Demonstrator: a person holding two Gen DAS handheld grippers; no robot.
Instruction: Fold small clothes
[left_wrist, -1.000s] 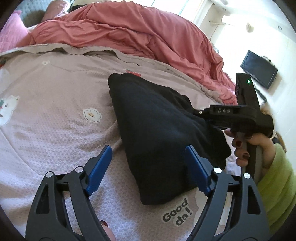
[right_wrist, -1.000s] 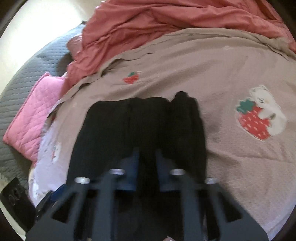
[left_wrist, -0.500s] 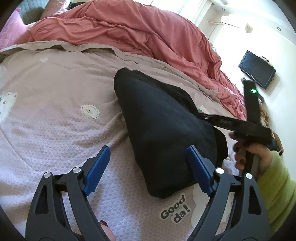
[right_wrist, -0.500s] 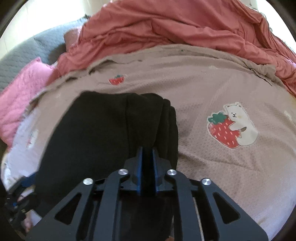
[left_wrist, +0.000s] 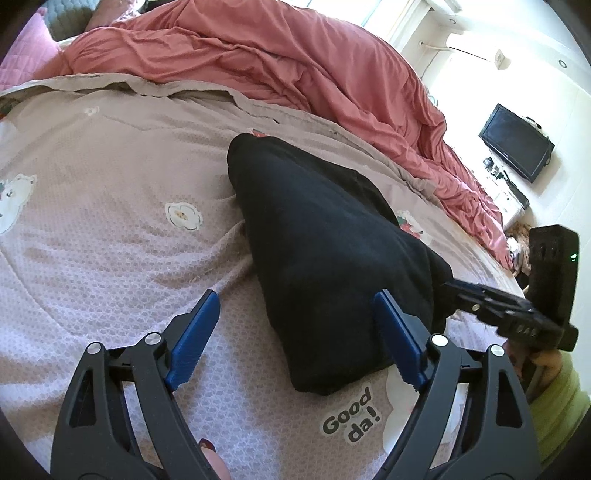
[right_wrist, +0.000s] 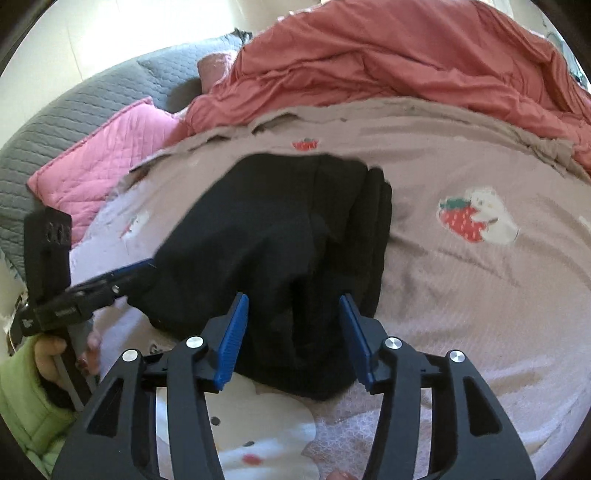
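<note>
A black folded garment (left_wrist: 332, 258) lies on the mauve printed bedsheet (left_wrist: 110, 221). My left gripper (left_wrist: 295, 339) hovers open over the garment's near left corner, and its blue pads (left_wrist: 192, 339) touch nothing. In the right wrist view the garment (right_wrist: 280, 229) runs away from me, with its near edge between the jaws of my right gripper (right_wrist: 294, 339). Those jaws are opening and their pads (right_wrist: 232, 339) stand clear of the cloth. The left wrist view shows the right gripper (left_wrist: 448, 290) at the garment's right edge. In the right wrist view the left gripper (right_wrist: 144, 267) is at its left edge.
A coral duvet (left_wrist: 295, 66) is heaped along the far side of the bed. A pink pillow (right_wrist: 110, 155) and a grey quilted cushion (right_wrist: 74, 107) lie at the far left. A dark screen (left_wrist: 515, 144) hangs on the wall to the right. Green sleeves (right_wrist: 26, 398) show behind the grippers.
My right gripper has let go of the black garment, its jaws have spread, and it has drawn back to the garment's edge. The garment now lies flatter. The left gripper has stayed put.
</note>
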